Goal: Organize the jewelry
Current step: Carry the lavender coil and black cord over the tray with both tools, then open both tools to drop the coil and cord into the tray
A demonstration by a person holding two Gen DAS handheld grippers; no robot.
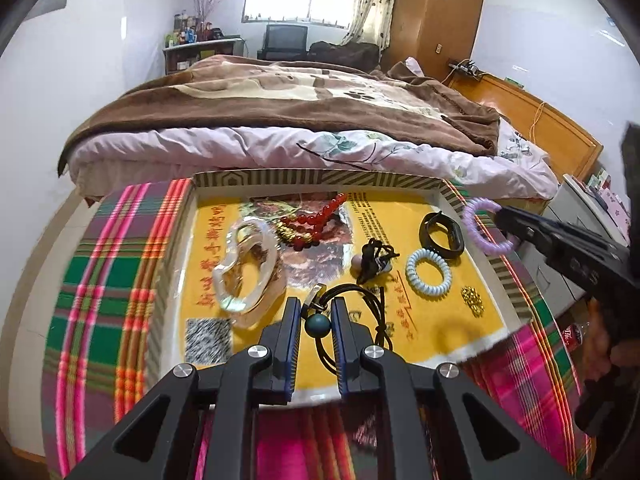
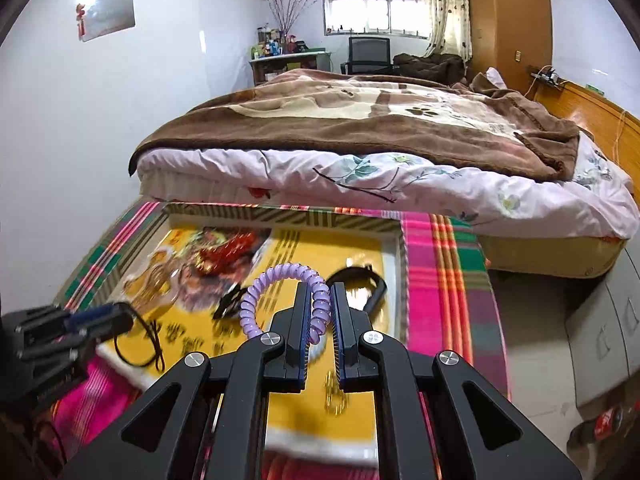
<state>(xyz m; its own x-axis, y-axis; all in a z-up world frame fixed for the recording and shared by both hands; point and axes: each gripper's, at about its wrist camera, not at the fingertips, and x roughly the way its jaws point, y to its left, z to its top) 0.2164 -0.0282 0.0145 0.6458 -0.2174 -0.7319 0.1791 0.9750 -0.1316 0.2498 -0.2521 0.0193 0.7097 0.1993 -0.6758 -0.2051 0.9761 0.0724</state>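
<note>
Purple coil hair tie (image 2: 316, 300) pinched in right hand-held gripper (image 2: 318, 292) — over the tray (image 2: 394, 240).

The matte black plastic left gripper (image 1: 316, 312) has two flat fingers (image 1: 289, 320) with blue edges, and round silver screws sit at its angular arm joints. The matte black right gripper (image 2: 320, 300) looks the same, with triangular cut-outs at 7 and 5 o'clock.

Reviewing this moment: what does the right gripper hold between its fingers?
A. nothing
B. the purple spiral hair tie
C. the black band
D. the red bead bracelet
B: in the right wrist view the right gripper is closed on the purple spiral hair tie, lifted above the tray; the red bead bracelet and the black band lie in the tray.
</note>
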